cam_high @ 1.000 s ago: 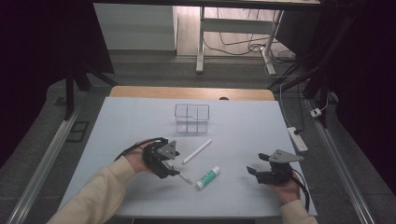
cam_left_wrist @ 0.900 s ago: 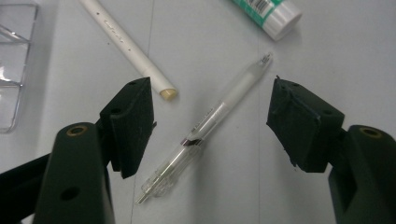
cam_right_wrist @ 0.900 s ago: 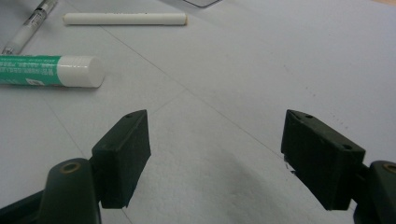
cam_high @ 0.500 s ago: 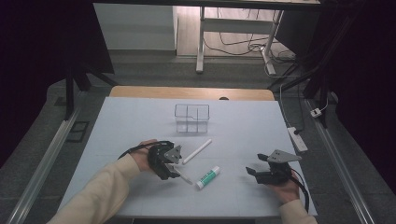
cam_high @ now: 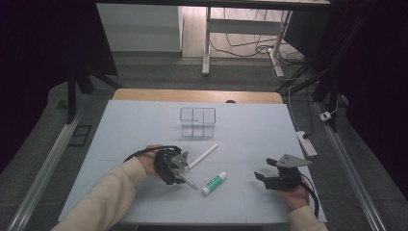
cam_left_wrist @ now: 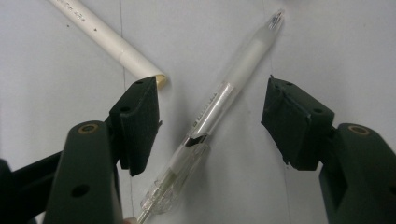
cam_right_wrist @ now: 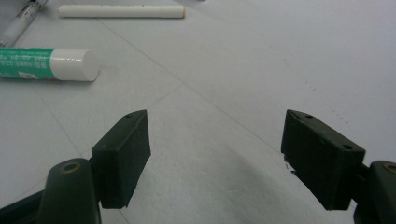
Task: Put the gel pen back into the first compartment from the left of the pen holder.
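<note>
clear pen (cam_left_wrist: 212,112) flat on table (cam_high: 144,125), between the spread jaws of left gripper (cam_left_wrist: 210,119), untouched.
white stick (cam_left_wrist: 105,39) ends just beside the left jaw; green-label tube (cam_high: 214,183) lies near the pen tip. right gripper (cam_right_wrist: 217,158) spread wide over bare table, well apart. clear bin (cam_high: 197,122) further back.

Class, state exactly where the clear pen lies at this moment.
In the left gripper view the clear pen lies flat on the table between the open jaws of the left gripper, untouched, with the white stick's end beside one jaw.
</note>
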Available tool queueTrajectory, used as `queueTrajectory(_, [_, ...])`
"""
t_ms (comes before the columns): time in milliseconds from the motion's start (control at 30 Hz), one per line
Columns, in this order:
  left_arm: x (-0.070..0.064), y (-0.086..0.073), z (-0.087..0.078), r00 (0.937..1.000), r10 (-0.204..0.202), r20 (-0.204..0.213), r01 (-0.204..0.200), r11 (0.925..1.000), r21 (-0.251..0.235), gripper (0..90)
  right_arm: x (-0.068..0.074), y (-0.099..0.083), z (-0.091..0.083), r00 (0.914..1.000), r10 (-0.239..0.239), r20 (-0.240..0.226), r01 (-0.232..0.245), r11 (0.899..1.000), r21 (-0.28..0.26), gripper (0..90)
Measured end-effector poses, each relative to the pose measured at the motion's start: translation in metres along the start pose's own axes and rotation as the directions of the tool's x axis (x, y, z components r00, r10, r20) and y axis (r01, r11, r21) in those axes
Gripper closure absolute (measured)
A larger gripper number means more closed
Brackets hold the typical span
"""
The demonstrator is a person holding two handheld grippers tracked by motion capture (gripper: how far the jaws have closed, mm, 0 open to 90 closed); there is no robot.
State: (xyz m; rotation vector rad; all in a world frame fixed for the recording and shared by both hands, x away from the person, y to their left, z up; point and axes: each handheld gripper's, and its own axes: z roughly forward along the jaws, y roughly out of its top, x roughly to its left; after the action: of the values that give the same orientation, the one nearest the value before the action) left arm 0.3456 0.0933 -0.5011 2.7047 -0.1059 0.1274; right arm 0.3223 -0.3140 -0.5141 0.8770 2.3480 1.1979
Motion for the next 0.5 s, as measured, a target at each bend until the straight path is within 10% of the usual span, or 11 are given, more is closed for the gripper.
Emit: queueTrajectory(500, [0.004, 0.0018, 0.0096, 0.9956, 0.069, 0.064, -0.071, 0.9965, 0.043, 53.7, 0.0006, -0.0006, 0.0012, 1.0, -0.007, -0.002, 0.007, 1.0, 0.016, 23.3])
